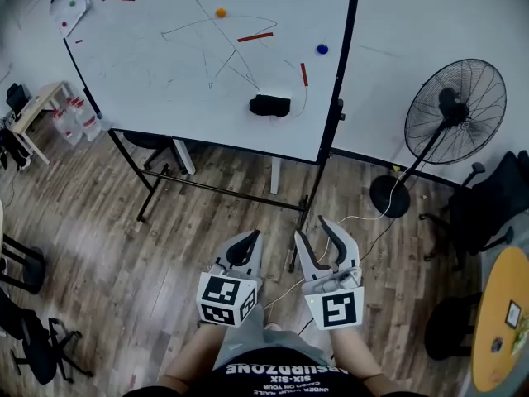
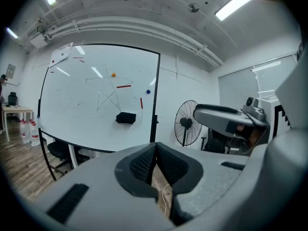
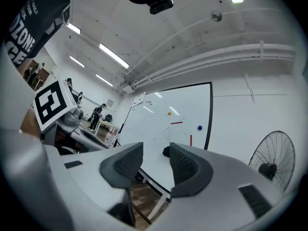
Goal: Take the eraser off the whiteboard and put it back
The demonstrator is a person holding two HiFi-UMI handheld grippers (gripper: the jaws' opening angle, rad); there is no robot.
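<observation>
**A:** Found the eraser (image 1: 270, 105) stuck low on the whiteboard (image 1: 124, 56), near its right edge. Had the right gripper (image 1: 312, 228) well short of the whiteboard, jaws spread, nothing between them, and the left gripper (image 1: 252, 236) pressed together, empty.

**B:** Looked like an approach step, tbh. Would've walked up to the whiteboard first, squared the spread jaws across the eraser's short sides, then pulled straight off, since probably magnetic. Also clocked scribbles (image 1: 207, 48) across the whiteboard, wood floor (image 1: 107, 246) beneath it, a pedestal fan (image 1: 455, 102) just right of it.
</observation>
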